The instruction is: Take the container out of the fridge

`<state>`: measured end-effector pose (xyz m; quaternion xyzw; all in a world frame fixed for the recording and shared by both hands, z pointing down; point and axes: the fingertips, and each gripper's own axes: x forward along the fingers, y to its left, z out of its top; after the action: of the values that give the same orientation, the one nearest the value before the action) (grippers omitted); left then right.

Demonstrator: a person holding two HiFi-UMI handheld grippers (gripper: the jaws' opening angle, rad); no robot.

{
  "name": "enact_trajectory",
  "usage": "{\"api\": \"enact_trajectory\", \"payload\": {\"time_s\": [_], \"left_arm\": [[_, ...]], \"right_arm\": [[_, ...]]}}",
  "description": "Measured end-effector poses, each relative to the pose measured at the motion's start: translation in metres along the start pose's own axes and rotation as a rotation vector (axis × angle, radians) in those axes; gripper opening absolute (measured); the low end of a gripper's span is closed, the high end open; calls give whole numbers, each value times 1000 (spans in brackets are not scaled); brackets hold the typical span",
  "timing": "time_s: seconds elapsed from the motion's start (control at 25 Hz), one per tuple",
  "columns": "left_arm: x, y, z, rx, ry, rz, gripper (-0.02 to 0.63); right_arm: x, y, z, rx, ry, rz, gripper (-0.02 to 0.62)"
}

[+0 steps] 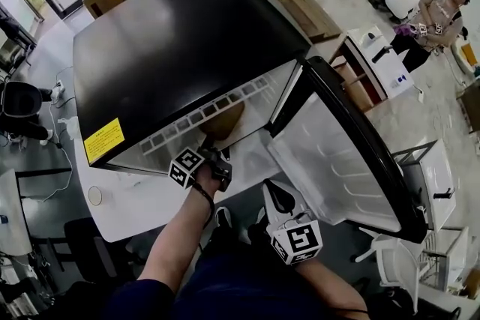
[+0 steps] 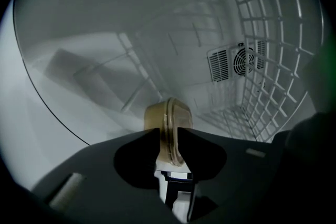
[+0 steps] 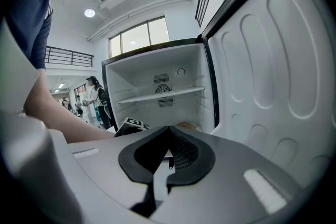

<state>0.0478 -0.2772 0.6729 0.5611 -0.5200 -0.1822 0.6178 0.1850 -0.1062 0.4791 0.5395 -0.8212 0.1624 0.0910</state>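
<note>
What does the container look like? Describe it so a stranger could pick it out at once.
Start at the big black fridge with its door swung open. In its white interior, right at the tips of the left gripper, sits the container. It is the only tan, rounded thing there, ringed by a ridged band; all around it is white wall and wire rack.

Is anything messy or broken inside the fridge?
No, nothing stands out. The fridge looks clean, and the only thing seen inside, a tan container, sits whole between the left tongs.
</note>
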Motion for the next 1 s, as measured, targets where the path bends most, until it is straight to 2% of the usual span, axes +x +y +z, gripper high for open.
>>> {"api": "enact_trajectory", "payload": {"time_s": [0.08,0.16,0.52,1.0], "left_arm": [[0,-1,1,3,-8,-2,97],[-1,-1,0,2,-7,-4,57],[-12,2,-8,-2,29,-1,51],[-40,4,-19,29,41,-8,49]], "right_arm": [[-2,1,-1,-1,3,1,6],[-3,2,-4,9,-1,1,6],[0,10,-9,9,8,40,6],[11,26,-7,-30,22,148,6]]}}
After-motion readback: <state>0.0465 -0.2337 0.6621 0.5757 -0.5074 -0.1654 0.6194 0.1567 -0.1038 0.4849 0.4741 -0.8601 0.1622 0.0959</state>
